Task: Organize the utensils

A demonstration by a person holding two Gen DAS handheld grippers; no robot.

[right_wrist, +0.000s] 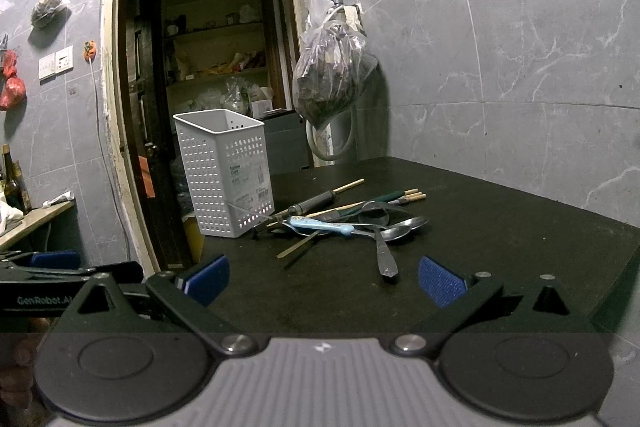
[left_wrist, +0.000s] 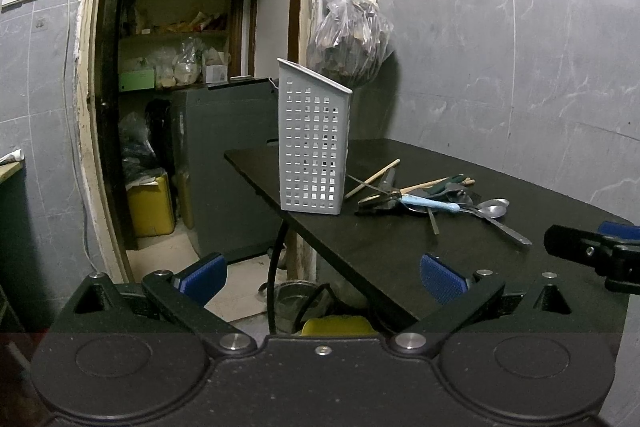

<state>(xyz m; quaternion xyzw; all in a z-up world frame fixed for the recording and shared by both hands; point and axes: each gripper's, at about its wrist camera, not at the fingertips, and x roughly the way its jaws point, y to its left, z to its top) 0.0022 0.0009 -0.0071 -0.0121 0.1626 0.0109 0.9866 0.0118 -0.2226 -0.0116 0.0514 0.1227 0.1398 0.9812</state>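
Note:
A tall white perforated utensil basket (left_wrist: 314,143) (right_wrist: 226,173) stands upright near the left edge of the black table (left_wrist: 460,267) (right_wrist: 500,227). To its right lies a pile of utensils (left_wrist: 432,197) (right_wrist: 348,219): steel spoons (right_wrist: 394,231), wooden chopsticks (right_wrist: 408,195), a light-blue-handled piece (right_wrist: 320,226) and dark-handled tools. My left gripper (left_wrist: 322,277) is open, low in front of the table's edge, with nothing between its blue pads. My right gripper (right_wrist: 323,279) is open over the table's near side, short of the pile. Each gripper shows at the edge of the other's view.
A doorway (left_wrist: 180,87) to a storeroom with shelves opens behind the basket. A plastic bag (left_wrist: 352,43) (right_wrist: 330,75) of dark material hangs on the grey tiled wall above the table. A metal pot (left_wrist: 296,301) and yellow containers sit on the floor below the table's edge.

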